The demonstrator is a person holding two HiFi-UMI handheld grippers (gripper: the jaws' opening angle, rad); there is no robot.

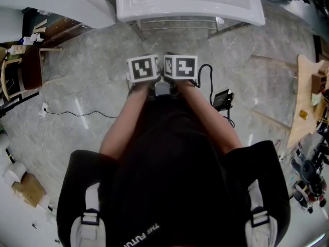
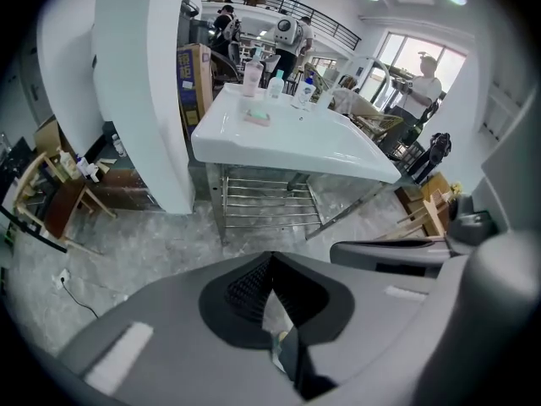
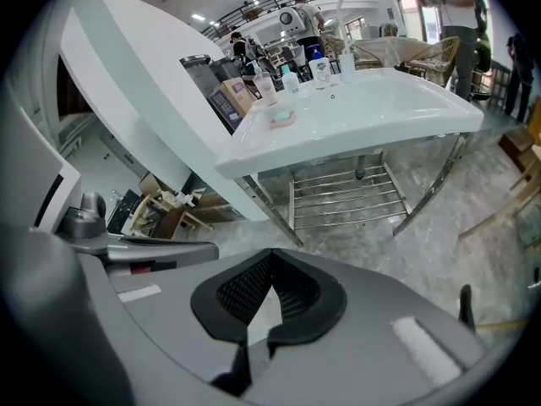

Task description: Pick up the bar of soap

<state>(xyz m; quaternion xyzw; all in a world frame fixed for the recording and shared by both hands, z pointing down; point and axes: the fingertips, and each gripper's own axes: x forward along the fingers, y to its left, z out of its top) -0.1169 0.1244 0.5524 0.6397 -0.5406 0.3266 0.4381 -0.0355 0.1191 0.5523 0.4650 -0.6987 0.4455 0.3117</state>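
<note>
Item: soap [image 2: 258, 117], a pale bar lying flat on the left side of the white sink [image 2: 287, 146], toward the back, just in front of a row of bottles [image 2: 254, 76]. It is not held and lies well apart from both tools. Left gripper [image 2: 269, 265]: clenched, jaw tips together, nothing between them. Right gripper [image 3: 270, 260]: likewise clenched and empty. In the head view the two are held side by side before the person's body, marker cubes nearly touching, short of the sink's front edge. Step in hand, as judged: the approach, with the task barely begun. Handling note: spread one gripper's jaws before it crosses the rim, come down on the bar from above across its narrow width, and close centred and gently, since soap on a glazed surface probably slides or squirts out. Obstructions: the bottles close behind the bar, easily knocked by an overreach, and the sink's front rim. Also present: pillar [image 2: 144, 91] left of the sink, wire rack [image 2: 270, 201] beneath it, cable [image 1: 77, 112] on the floor, and a person [image 2: 420, 83] beyond the sink, well apart.
</note>
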